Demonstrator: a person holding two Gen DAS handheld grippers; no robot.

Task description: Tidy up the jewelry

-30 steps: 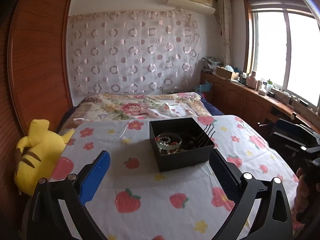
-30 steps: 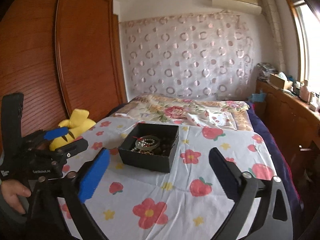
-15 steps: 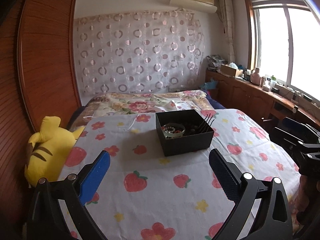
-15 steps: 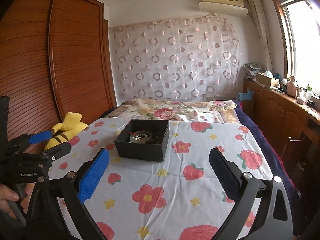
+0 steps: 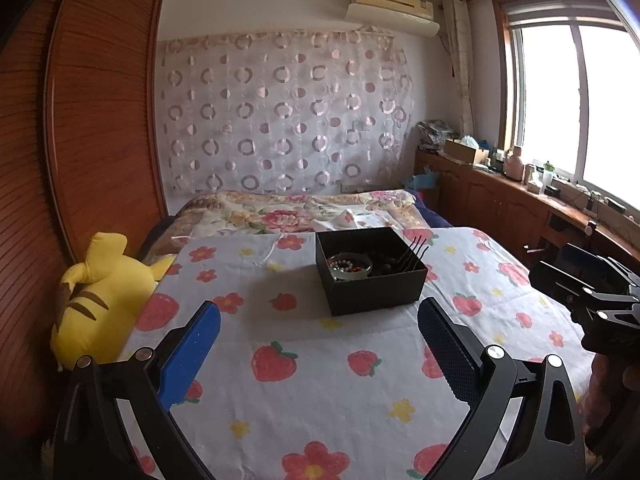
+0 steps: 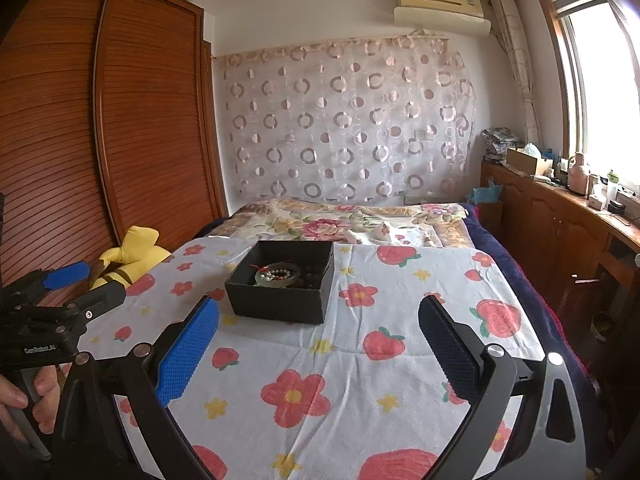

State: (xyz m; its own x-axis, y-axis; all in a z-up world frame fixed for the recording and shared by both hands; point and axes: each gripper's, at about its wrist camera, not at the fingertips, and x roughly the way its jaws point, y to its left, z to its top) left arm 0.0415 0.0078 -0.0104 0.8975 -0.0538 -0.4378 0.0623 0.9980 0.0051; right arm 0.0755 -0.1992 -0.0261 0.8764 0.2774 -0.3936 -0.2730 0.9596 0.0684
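From the left wrist view, the square black cardboard box (image 5: 370, 270) sits on the bed's white sheet printed with strawberries and flowers (image 5: 304, 364), well ahead of the left claw (image 5: 318, 344), which hangs released with its blue pads spread wide and nothing between them. Inside the box, toward its left side, lies a pale green bangle ringed with small mixed-colour beads (image 5: 349, 267); to the right of it are dark beads, and a dark pronged hair comb (image 5: 414, 250) leans against the box's right wall. The yellow plush toy with brown stripes (image 5: 100, 292) lies well to the left of the box, at the sheet's edge.

From the right wrist view, the same black box (image 6: 282, 282) stands ahead and left of the right claw (image 6: 318, 344), also released and holding nothing. The bangle (image 6: 278, 275) shows near the box's middle with a red cord beside it; the dark pieces to its right are too small to tell apart. The left claw (image 6: 86, 282) appears left of the box, gripped by a hand (image 6: 28, 396).

The bangle looks rigid, smooth and likely brittle, so it would be best pinched across its rim, gently. Bead strands are probably limp and light, apt to slide and tangle; lifting one near its middle should keep it from trailing. The box looks light enough to skid on the soft sheet.
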